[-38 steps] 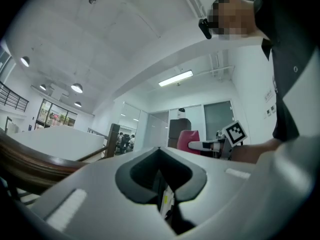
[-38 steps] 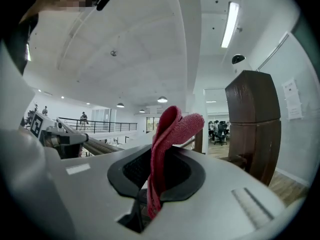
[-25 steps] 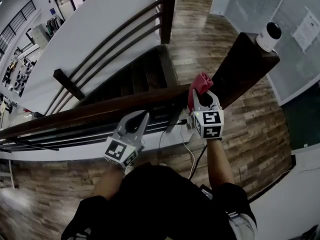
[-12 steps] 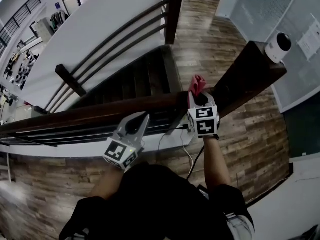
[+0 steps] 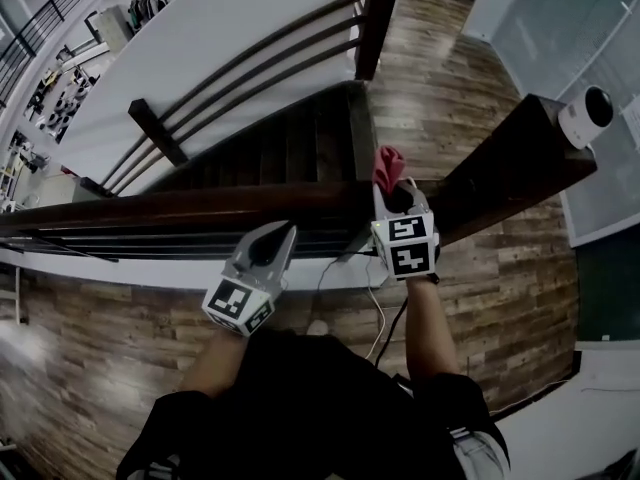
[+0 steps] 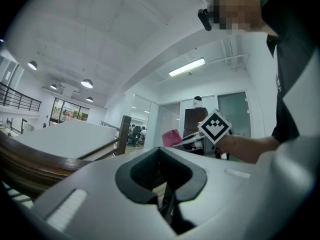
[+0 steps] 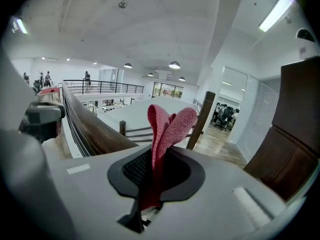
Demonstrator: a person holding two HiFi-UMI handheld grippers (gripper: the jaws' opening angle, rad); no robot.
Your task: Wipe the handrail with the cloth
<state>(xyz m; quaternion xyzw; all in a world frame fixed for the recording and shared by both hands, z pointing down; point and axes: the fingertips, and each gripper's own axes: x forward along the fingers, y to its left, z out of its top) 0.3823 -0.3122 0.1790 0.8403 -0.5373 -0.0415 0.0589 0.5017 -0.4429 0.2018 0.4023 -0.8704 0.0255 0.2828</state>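
A dark wooden handrail [image 5: 200, 208] runs across the head view from the left to a thick post at the right. My right gripper [image 5: 393, 184] is shut on a red cloth [image 5: 386, 164], which sticks up past the jaws just over the rail near the post. In the right gripper view the folded red cloth [image 7: 167, 131] stands up between the jaws, with the handrail [image 7: 87, 126] stretching away at the left. My left gripper [image 5: 272, 240] hovers just on my side of the rail, jaws together and holding nothing. The left gripper view shows the right gripper [image 6: 202, 134] and the red cloth [image 6: 170, 138].
Beyond the rail a dark staircase [image 5: 270, 148] drops away, flanked by a second railing [image 5: 250, 78] and a white wall. A white round camera [image 5: 586, 116] sits on the thick dark post [image 5: 510, 168]. A cable [image 5: 380, 313] trails over the wood floor below my arms.
The right gripper with the cloth has moved a little left and away from me along the rail. The head view has shifted. The left gripper has hardly moved.
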